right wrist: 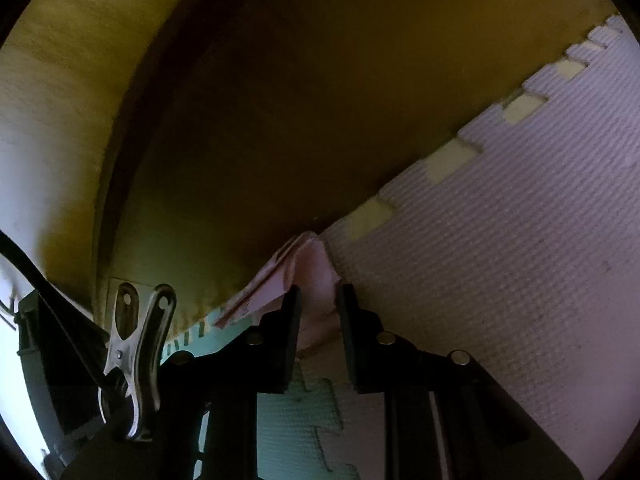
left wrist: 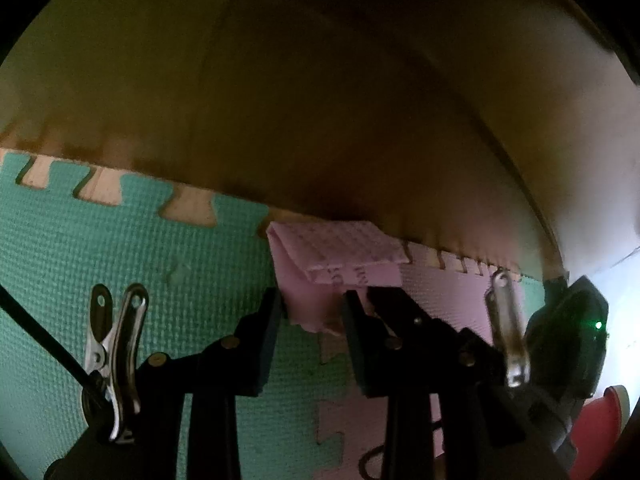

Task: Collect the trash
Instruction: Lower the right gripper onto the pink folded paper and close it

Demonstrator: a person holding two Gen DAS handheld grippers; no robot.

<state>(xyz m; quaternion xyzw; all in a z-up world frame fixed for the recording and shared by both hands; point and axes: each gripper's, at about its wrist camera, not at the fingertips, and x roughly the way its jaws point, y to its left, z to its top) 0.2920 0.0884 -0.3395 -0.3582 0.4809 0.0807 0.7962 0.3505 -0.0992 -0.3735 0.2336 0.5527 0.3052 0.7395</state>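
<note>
Folded pink paper (left wrist: 336,256) lies on foam floor mat (left wrist: 120,264) at mat's far edge, long axis along edge. Left tongs (left wrist: 314,308) apart, straddling paper's near corner. Right tongs (right wrist: 318,300) nearly together around same paper; clamped or not, cannot tell.

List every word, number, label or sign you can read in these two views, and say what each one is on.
None can be read.
Pink paper: a few dark printed marks along its lower fold, too blurred to read.
Foam mats: only texture, no print.
Grippers and metal clips: no labels visible.
Green light on the black device at right: a glowing dot, not a sign.
</note>
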